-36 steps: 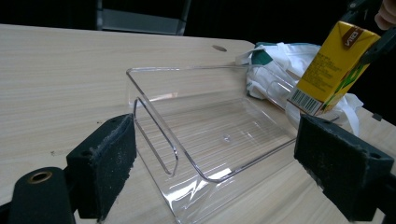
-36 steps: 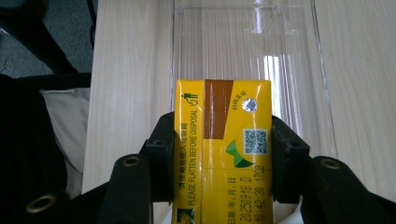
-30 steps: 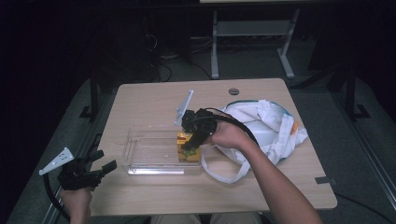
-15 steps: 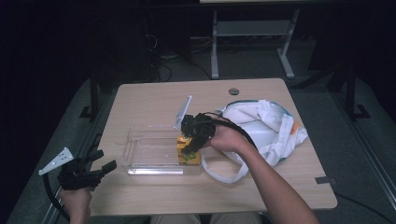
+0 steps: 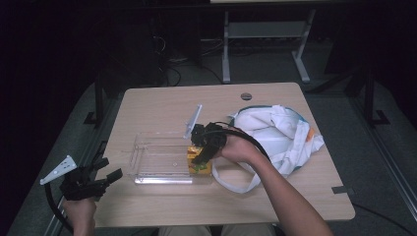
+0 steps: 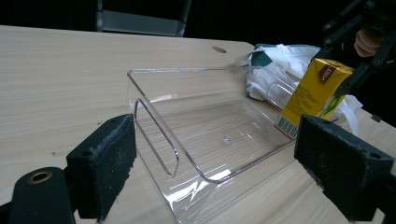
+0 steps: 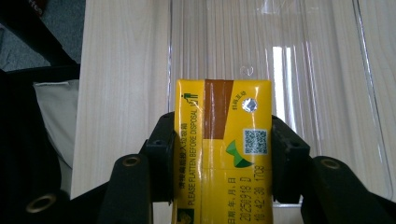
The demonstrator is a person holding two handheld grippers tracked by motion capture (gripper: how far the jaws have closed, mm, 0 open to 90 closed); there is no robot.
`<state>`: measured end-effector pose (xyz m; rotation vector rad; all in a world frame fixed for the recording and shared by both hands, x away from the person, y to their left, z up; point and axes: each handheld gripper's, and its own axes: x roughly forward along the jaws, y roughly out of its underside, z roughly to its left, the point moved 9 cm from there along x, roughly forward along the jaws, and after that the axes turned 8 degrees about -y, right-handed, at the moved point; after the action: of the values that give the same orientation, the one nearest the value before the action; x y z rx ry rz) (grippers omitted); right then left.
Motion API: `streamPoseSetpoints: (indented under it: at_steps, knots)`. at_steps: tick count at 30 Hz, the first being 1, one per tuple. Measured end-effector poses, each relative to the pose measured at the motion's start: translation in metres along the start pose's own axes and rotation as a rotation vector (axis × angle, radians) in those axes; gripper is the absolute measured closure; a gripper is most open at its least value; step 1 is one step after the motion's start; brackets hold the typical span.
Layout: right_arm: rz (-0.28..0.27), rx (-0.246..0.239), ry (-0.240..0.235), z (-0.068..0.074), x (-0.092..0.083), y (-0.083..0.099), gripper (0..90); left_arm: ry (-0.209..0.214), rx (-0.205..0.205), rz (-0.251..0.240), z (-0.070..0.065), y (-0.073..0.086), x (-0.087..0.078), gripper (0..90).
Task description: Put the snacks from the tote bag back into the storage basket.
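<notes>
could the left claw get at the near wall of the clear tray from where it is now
Probably yes. The left claw is open, and the clear tray sits straight ahead with its near corner between the pads. Nothing lies between them. The right claw holds the yellow carton at the tray's far end, out of the way.

Yellow carton (image 5: 199, 160) in right tool (image 5: 203, 153)

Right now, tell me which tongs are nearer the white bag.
Right. The right tongs hold the yellow carton just beside the white bag; the left tongs sit across the clear tray.
</notes>
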<state>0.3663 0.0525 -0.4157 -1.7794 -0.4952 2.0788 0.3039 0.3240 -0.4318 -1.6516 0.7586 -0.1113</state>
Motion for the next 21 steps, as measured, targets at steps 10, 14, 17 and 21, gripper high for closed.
streamPoseSetpoints:
  at_steps: [10, 14, 17, 21]
  knots:
    - [0.004, 0.004, -0.001, -0.002, 0.009, 0.004, 52.0, 0.0, 0.0, -0.002, 0.0, 0.0, 0.0, 12.6]
    - [0.01, 0.003, -0.003, -0.003, 0.012, 0.005, 51.9, 0.002, 0.0, -0.003, 0.0, 0.0, 0.0, 12.6]
    - [0.011, 0.003, -0.007, -0.003, 0.015, 0.007, 51.9, 0.0, -0.001, -0.003, 0.0, 0.0, -0.001, 12.6]
    - [0.012, 0.008, -0.016, -0.003, 0.018, 0.008, 51.9, 0.001, -0.003, -0.004, 0.0, -0.001, 0.0, 12.6]
